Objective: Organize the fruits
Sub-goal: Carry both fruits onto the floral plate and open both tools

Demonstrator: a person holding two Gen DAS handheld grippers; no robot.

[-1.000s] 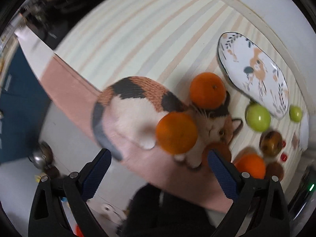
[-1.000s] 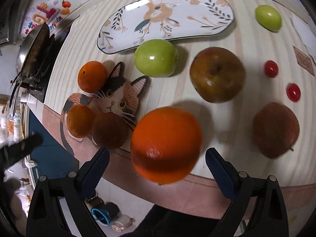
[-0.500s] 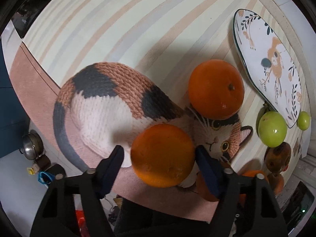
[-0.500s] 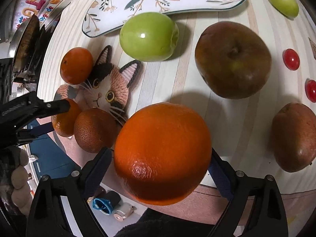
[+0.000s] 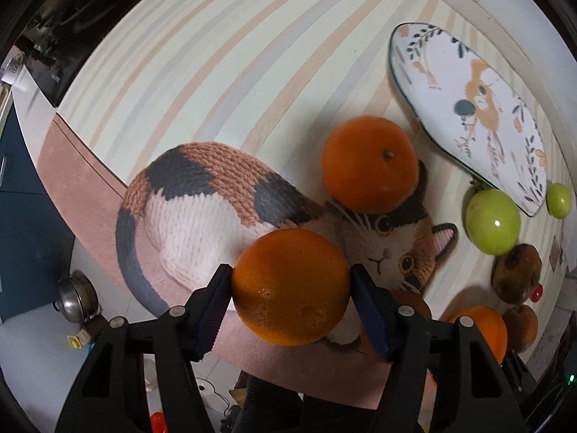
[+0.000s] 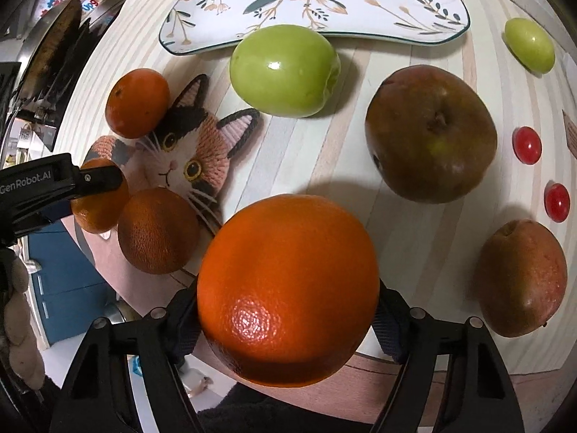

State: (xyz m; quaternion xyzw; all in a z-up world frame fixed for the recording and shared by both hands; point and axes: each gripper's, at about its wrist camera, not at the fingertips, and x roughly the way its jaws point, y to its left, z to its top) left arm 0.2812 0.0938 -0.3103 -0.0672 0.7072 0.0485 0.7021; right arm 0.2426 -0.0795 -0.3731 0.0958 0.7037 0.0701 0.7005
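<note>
My left tongs (image 5: 290, 285) are clamped on a small round orange mandarin (image 5: 290, 287), both blue pads pressed to its sides, above the knitted calico cat mat (image 5: 202, 209); my right tongs (image 6: 288, 310) grip a large glossy orange (image 6: 288, 270) the same way, near the front edge of the striped pale wooden table (image 6: 324, 166); a second mandarin (image 5: 369, 164) sits on the cat's head, and a duller brownish orange (image 6: 157, 231) lies by its chin; a big green apple (image 6: 285, 70) touches the rim of the white bean-shaped plate painted with a bird and leaves (image 6: 414, 32); I also see a brown russet apple (image 6: 431, 133), a reddish-brown pear (image 6: 521, 278), two red cherry tomatoes (image 6: 527, 145) and a small green fruit (image 6: 529, 45).
</note>
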